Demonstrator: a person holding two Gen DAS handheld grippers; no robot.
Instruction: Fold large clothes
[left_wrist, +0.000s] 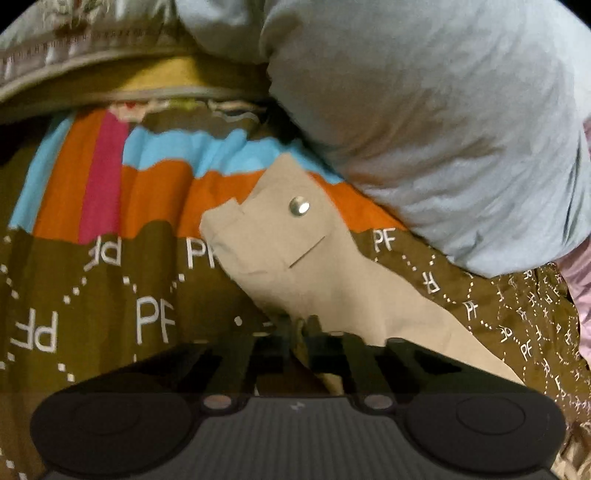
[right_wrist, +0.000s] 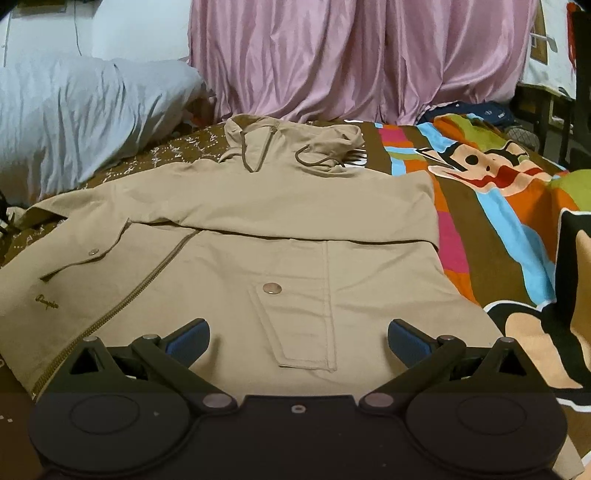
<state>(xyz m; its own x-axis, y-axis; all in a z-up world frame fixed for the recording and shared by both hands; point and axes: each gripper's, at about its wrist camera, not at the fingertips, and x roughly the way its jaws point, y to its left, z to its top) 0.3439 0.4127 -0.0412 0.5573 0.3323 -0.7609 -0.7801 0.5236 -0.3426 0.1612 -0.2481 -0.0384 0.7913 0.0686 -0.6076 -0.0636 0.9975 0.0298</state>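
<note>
A beige hooded jacket (right_wrist: 280, 236) lies spread front-up on a patterned bedspread (right_wrist: 509, 229), hood toward the pink curtain, one sleeve folded across the chest. My right gripper (right_wrist: 298, 341) is open and empty, its blue-padded fingers (right_wrist: 190, 339) just above the lower front beside a snap pocket (right_wrist: 295, 325). In the left wrist view my left gripper (left_wrist: 300, 328) is shut on the jacket's sleeve (left_wrist: 314, 266), whose cuff with a metal snap (left_wrist: 299, 206) stretches away over the bedspread (left_wrist: 110, 280).
A large pale blue pillow (left_wrist: 443, 122) lies just beyond the cuff, also at the left of the right wrist view (right_wrist: 74, 122). A pink curtain (right_wrist: 351, 55) hangs behind the bed. Dark furniture (right_wrist: 580, 85) stands at far right.
</note>
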